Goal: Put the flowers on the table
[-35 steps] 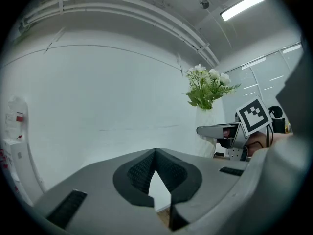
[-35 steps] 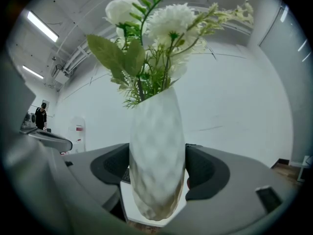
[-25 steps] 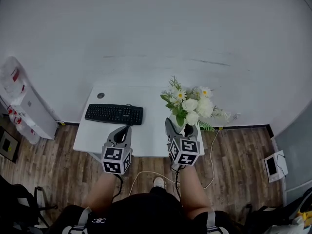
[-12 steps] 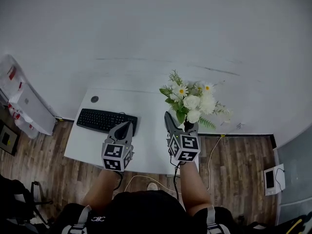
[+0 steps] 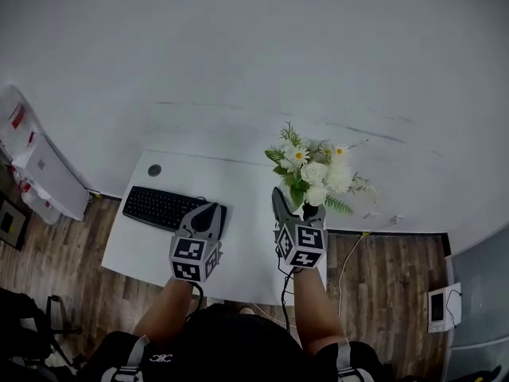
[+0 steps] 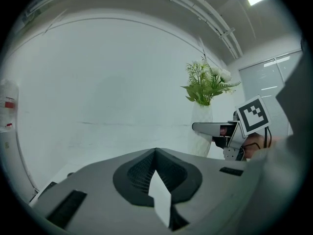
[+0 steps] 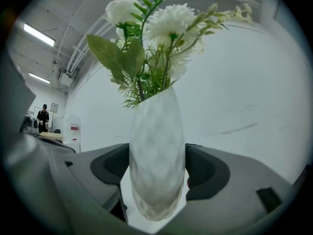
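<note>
My right tongs (image 5: 296,207) are clamped on the white vase (image 7: 157,160), one pad on each side of its belly, and the flowers (image 5: 316,165) stand up out of its mouth. The vase's long axis runs straight up and down, crosswise to the tongs, which point roughly level towards the wall. What matters for the next move is what lies under the base. In the head view the vase sits over the right part of the white tabletop (image 5: 151,237), on the bare stretch to the right of the keyboard (image 5: 171,208) and inside the near edge. The way to go is therefore straight down, not further forward. I cannot tell whether the base already touches the surface, but I judge it is not yet set down. My left tongs (image 5: 205,213) are pinched together on nothing, beside the keyboard's right end. They are well apart from the vase, so the right hand does this alone
</note>
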Motion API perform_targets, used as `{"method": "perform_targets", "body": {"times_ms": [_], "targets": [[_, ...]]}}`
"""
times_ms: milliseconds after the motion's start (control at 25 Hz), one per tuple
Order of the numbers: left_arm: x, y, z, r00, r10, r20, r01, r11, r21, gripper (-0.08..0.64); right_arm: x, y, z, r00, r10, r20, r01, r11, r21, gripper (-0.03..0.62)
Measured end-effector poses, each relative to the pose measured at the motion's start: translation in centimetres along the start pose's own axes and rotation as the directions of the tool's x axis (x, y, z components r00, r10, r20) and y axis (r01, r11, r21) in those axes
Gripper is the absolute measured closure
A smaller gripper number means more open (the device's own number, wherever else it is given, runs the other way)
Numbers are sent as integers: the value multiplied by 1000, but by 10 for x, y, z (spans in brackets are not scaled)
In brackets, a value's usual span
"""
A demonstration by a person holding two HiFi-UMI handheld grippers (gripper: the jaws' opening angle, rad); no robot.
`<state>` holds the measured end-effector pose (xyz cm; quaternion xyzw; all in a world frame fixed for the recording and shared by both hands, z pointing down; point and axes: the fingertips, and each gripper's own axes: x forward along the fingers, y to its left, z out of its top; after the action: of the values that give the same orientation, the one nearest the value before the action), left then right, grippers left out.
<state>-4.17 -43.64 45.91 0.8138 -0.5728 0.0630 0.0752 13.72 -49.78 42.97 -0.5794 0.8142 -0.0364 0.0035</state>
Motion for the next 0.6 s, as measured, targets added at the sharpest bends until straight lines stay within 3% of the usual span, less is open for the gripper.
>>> {"method": "perform_targets", "body": {"times_ms": [160, 320, 480, 600], "targets": [[3, 2, 2, 1000, -13, -2, 13, 999, 30, 558, 7, -5, -12, 1000, -27, -12, 27, 1000, 7, 230], [26, 29, 3, 1000, -17, -12, 18, 999, 45, 558, 50, -8, -28, 998, -57, -25, 57, 998, 10, 230], [27, 24, -5, 999, -11, -34, 13, 999, 52, 558, 56, -29, -38, 992, -124, 19, 124, 992, -7, 231], [49, 51, -8, 998, -6, -55, 8, 999, 41, 558, 98, -38, -53, 988, -154, 12, 154, 988, -2, 230]]}}
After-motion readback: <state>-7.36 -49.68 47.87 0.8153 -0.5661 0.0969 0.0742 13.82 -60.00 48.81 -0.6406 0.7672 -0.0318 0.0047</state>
